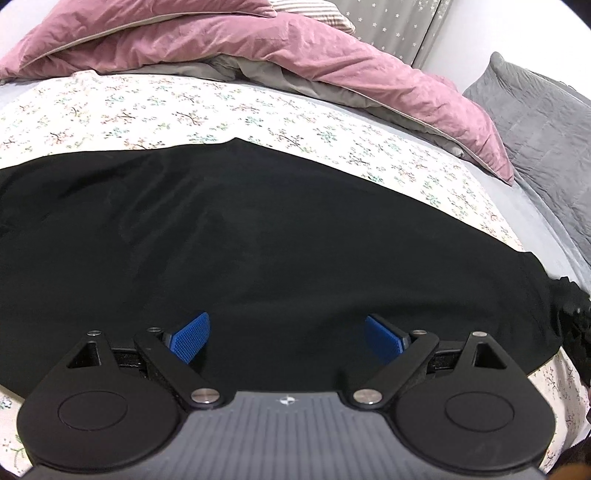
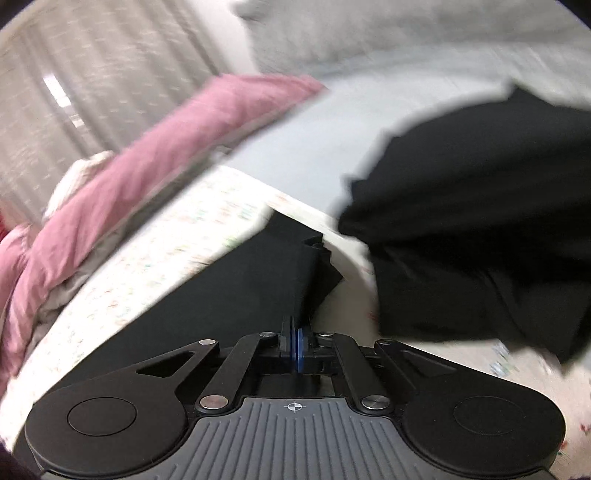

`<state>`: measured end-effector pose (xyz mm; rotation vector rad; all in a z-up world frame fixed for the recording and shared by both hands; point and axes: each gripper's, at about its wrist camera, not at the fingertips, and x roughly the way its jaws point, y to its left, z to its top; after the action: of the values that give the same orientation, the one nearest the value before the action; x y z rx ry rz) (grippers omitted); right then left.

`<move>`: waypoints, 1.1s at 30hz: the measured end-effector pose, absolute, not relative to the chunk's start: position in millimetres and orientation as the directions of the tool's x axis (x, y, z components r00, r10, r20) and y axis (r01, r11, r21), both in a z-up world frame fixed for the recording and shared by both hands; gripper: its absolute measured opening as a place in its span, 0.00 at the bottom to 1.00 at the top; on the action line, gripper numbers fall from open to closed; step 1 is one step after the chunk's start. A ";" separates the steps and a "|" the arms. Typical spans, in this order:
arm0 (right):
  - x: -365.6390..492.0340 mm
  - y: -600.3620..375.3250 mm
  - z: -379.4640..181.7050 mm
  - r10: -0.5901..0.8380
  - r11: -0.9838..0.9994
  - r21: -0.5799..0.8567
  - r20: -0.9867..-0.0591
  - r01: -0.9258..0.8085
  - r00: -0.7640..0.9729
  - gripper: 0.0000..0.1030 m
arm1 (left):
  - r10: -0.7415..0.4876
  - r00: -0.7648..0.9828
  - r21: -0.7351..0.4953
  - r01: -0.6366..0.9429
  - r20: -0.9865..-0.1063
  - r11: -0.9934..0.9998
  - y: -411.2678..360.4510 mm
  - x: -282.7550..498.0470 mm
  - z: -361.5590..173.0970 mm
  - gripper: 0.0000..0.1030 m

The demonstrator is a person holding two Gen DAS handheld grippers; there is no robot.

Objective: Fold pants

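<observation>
My left tool (image 1: 287, 338) hovers with its blue pads (image 1: 191, 336) spread wide apart and nothing between them, low over the black pants (image 1: 258, 236). This view alone shows how the pants lie: flat and smooth across the flowered sheet (image 1: 147, 107) of the bed, filling the middle of the frame from the left edge to a bunched end at the far right. Behind them sits a rumpled pink duvet (image 1: 332, 62), with a grey quilted pillow (image 1: 535, 122) to its right and a starred grey curtain (image 1: 391, 26) at the back.

My right tool (image 2: 297, 345) is pressed together on an edge of the pants (image 2: 240, 295), the pads pinching black cloth that runs away from them over the sheet. Only this blurred view shows a second mass of black cloth (image 2: 480, 221) raised and crumpled on the right; I cannot tell whether it touches the bed. To the left, the pink duvet (image 2: 147, 162) slants across, with pale curtains (image 2: 92, 74) behind it and plain grey bedding (image 2: 314, 140) between.
</observation>
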<state>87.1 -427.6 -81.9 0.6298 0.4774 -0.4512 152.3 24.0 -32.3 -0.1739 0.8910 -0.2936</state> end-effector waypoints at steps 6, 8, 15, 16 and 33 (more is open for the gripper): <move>116.8 -355.0 -50.4 -0.134 0.898 0.310 -0.482 0.312 0.866 0.02 | -0.351 0.560 -0.300 0.185 -0.751 0.936 20.7 154.4 -37.1 1.00; 127.0 -325.9 -46.1 -0.068 0.941 0.259 -0.485 0.217 0.872 0.02 | -0.371 0.550 -0.325 0.184 -0.749 0.928 20.2 155.6 -38.1 1.00; 155.3 -221.9 -51.3 0.114 0.994 0.064 -0.558 -0.094 0.822 0.02 | -0.445 0.524 -0.411 0.187 -0.727 0.892 16.4 160.4 -44.0 1.00; 157.6 -210.3 -55.5 0.122 0.992 0.039 -0.575 -0.122 0.809 0.02 | -0.457 0.520 -0.425 0.188 -0.721 0.885 15.8 161.1 -44.8 1.00; 143.2 -136.9 -89.2 0.003 0.910 -0.341 -0.565 -0.236 0.825 0.45 | -0.656 0.402 -0.655 0.163 -0.639 0.738 -8.0 184.4 -56.7 0.76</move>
<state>143.2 -136.9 -89.2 -0.4138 0.5901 0.1311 184.4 -8.0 -56.7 -0.5478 1.0363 -0.5510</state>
